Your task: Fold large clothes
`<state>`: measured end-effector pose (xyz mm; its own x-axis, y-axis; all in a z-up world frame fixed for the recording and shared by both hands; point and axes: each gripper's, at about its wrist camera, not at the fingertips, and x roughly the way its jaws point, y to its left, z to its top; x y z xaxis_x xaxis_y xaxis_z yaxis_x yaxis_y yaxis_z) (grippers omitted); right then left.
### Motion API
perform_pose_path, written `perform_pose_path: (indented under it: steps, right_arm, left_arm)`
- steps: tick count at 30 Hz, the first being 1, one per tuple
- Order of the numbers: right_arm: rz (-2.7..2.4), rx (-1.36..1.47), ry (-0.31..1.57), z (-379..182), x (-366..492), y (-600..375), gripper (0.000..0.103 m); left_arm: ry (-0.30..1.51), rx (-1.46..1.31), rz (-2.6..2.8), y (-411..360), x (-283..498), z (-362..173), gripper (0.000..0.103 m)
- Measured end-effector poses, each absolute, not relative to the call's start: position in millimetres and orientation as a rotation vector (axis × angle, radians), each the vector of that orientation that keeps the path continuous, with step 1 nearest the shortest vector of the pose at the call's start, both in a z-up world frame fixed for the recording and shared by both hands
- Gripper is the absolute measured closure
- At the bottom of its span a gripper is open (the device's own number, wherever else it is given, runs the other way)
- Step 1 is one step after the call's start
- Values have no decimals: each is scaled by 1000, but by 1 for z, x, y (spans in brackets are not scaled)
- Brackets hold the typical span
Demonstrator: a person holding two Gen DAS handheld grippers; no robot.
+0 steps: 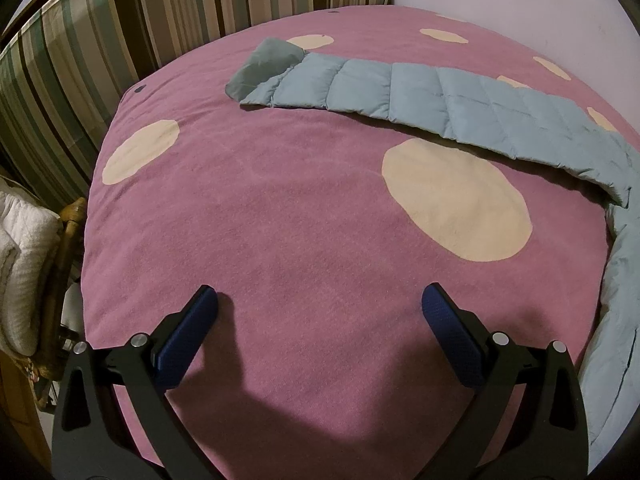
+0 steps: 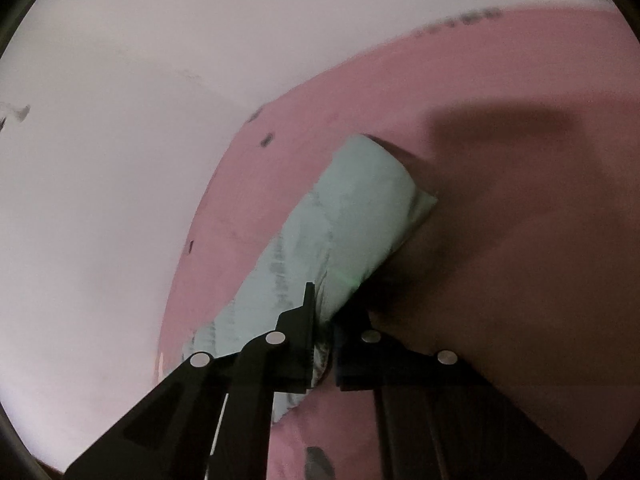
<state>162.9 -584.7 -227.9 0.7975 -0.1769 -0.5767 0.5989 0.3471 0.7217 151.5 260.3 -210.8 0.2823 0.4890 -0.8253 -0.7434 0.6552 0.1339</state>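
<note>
I see the quilted jacket (image 1: 420, 100) lying across the far right of the bed (image 1: 280, 208), curtain (image 1: 120, 40) behind, chair (image 1: 60, 248) at the bed's left edge.

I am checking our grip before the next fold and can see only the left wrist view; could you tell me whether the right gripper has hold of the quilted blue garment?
Observer: Yes, the right gripper is shut on a bunched part of the quilted blue garment.
Operator: Thank you. Is the fabric beyond its fingers lying flat?
Observer: No, it stands bunched in a thick roll, ending in a rounded corner over the pink bedspread.
Operator: And what lies beside that grip?
Observer: A pale wall runs close along the bed's edge there. Your left gripper is open and holds nothing.
</note>
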Motion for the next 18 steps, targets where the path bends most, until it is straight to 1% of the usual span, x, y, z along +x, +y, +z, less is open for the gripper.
perform_pose_path:
  steps: [6,12,14,18]
  right_arm:
    - [-411,913,432,-174,187,-533,97]
    - [-226,705,491,-123,245,-433,97]
    - [-163,634,518,-113,265,-393,97]
    - [-40,535,594,-115,297,-317,97]
  left_arm:
    - [983,-293,846,260,152,-211,2]
    - [982,-298,844,260,153,-211,2]
    - [982,-297,844,260,153,-212,2]
    - [981,-304,841,260,153,-212,2]
